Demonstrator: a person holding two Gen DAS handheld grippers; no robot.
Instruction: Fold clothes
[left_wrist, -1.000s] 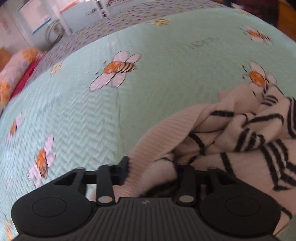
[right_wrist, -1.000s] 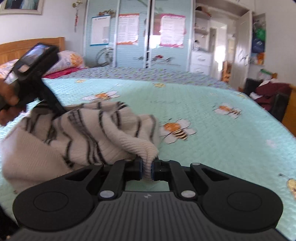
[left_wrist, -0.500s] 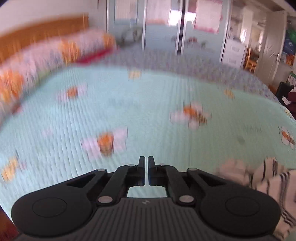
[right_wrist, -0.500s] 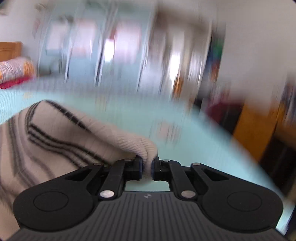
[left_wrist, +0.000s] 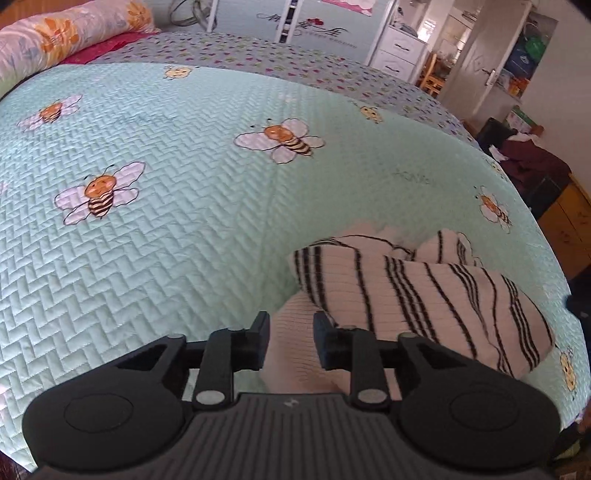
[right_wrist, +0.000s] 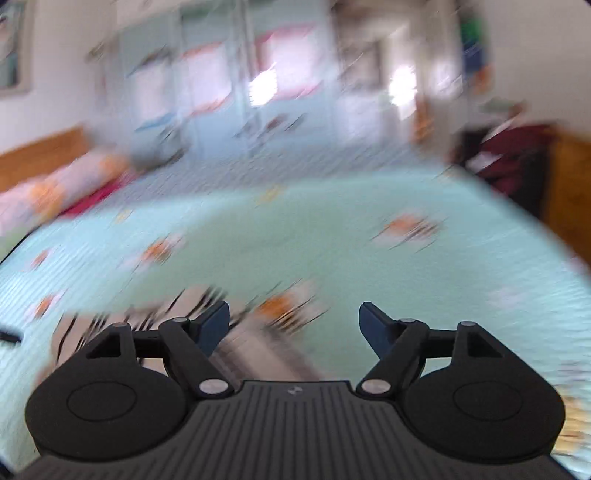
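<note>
A cream knit sweater with black stripes lies bunched on the mint bee-print bedspread, at the lower right of the left wrist view. My left gripper is part open, its jaws either side of a plain cream fold of the sweater, not clamped on it. My right gripper is wide open and empty above the bed. The right wrist view is heavily blurred; the sweater shows as a smear at the lower left, under the left finger.
Floral pillows lie at the bed's head, far left. A wardrobe and white drawers stand beyond the bed. A dark pile of clothes sits off the bed's right edge, beside wooden furniture.
My right gripper has let go of the sweater and opened wide while swinging fast. My left gripper, shut and away from it half a second ago, is now part open over the sweater.
</note>
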